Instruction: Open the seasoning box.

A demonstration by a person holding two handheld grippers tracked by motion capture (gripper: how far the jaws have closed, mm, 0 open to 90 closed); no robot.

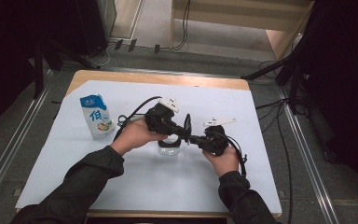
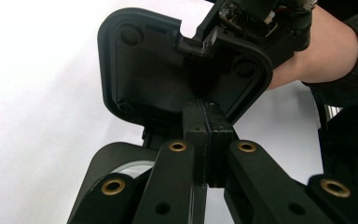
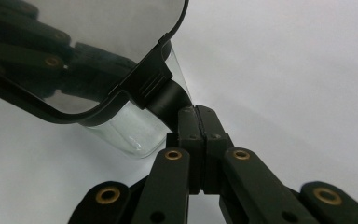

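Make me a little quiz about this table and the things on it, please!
1. Which thing stands alone on the left part of the white sheet? A) a pouch B) a ball C) a shoe
2. True or false: the glass sits at the far right edge of the table.
3. Fill in: the right gripper has its jaws shut at the handle of a black-framed ____.

Key: 1 A. 2 False, it is near the middle of the sheet. 3 mirror.
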